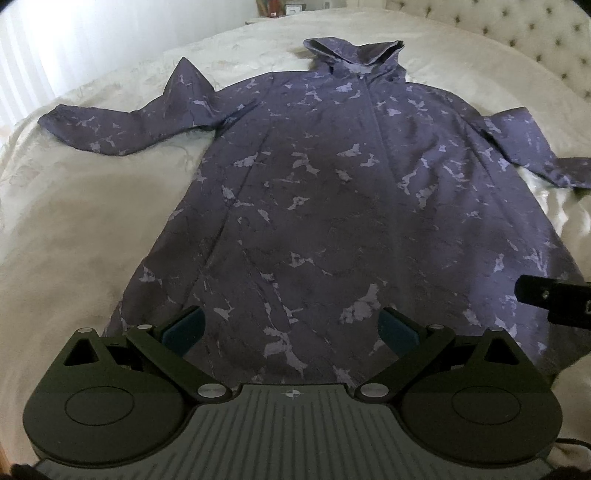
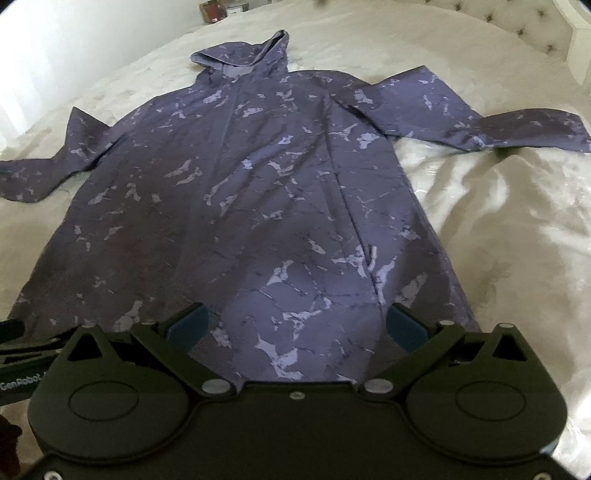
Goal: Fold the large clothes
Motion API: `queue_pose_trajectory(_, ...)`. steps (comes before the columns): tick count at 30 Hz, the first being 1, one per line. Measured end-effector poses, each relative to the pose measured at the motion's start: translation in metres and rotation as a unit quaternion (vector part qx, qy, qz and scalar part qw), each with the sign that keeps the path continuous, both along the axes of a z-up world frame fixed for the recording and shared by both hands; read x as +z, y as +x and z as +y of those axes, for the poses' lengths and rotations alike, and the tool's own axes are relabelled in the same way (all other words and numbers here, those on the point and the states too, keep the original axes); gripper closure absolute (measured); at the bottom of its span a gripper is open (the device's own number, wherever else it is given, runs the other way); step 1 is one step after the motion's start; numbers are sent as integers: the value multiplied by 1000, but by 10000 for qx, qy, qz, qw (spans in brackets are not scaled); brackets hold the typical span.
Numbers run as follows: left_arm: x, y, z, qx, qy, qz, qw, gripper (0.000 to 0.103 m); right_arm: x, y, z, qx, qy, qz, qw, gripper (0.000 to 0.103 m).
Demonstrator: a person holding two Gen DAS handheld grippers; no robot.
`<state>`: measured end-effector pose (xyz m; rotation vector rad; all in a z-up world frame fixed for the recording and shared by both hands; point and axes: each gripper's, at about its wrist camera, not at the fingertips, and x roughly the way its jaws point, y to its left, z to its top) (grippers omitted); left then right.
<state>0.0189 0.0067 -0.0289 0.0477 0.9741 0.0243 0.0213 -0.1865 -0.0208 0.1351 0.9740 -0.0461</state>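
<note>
A long purple hooded garment of thin, marbled-print fabric (image 1: 314,192) lies spread flat, front up, on the cream satin bedspread of the bed (image 1: 92,221). Laid out this way, with both sleeves out to the sides, it looks ready for a first fold, since every edge is reachable and nothing is bunched. Its long axis runs from the hem, nearest both cameras, away to the hood (image 1: 354,55), which points toward the far side of the bed; a tufted headboard (image 1: 517,33) stands off to the right. The left sleeve (image 1: 110,129) and right sleeve (image 2: 480,122) each bend at the elbow.

The left tool (image 1: 291,328) hovers over the hem's left part, its blue-padded fingers spread wide and holding nothing. The right tool (image 2: 297,326) does likewise over the hem's right part, also spread and empty. I judge both are placed to pinch the hem corners.
</note>
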Motion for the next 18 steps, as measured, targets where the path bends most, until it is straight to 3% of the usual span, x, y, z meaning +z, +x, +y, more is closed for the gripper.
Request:
queue_pose_trajectory(8,4,25,23,-102,-411,-101,9991,2,9,29,1,372,468,-60,9982,1)
queue_pose_trajectory(13,17,52,47,-358,-727,-401,9959,2,20,59,2,583,956,-141,9936,1)
queue_pose_trajectory(18,33,84,79,-303,-601,-857,9940,1,34,92,8,676,1131,-386,9905,1)
